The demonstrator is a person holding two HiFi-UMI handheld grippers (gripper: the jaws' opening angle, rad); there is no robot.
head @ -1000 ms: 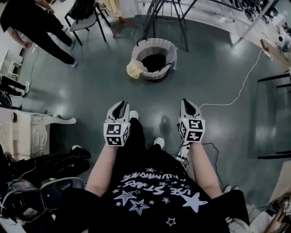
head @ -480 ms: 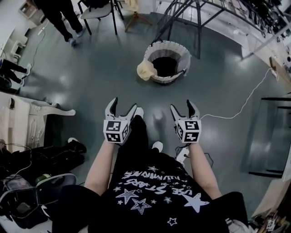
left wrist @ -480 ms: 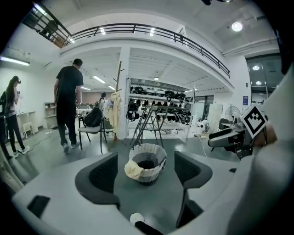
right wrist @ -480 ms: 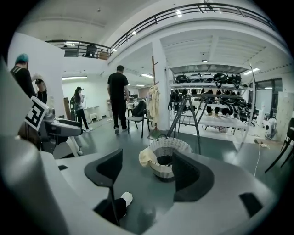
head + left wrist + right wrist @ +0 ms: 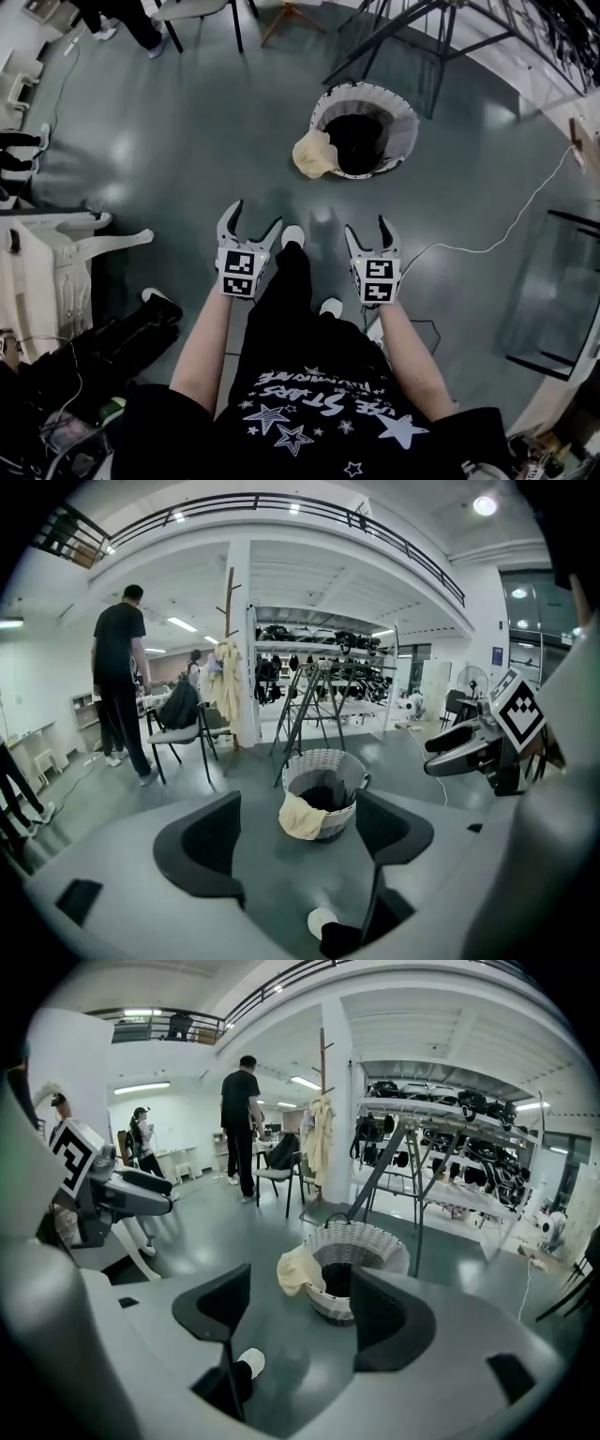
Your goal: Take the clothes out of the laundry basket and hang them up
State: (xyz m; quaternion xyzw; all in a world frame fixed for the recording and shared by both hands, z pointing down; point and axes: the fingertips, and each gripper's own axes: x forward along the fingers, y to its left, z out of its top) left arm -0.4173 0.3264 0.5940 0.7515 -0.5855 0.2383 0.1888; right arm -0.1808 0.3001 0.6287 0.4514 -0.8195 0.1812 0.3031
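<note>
The left gripper (image 5: 253, 217) and right gripper (image 5: 367, 227) had just spread open, both empty, short of the laundry basket (image 5: 405, 133).

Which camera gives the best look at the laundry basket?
The head view: it looks down into the basket, showing dark clothes inside and a cream cloth over its rim. Both gripper views show it from the side, framed between open jaws.

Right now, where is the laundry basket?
In the head view the laundry basket stands on the floor ahead, slightly right of centre, with a cream garment draped over its left rim and a metal rack just behind it.
</note>
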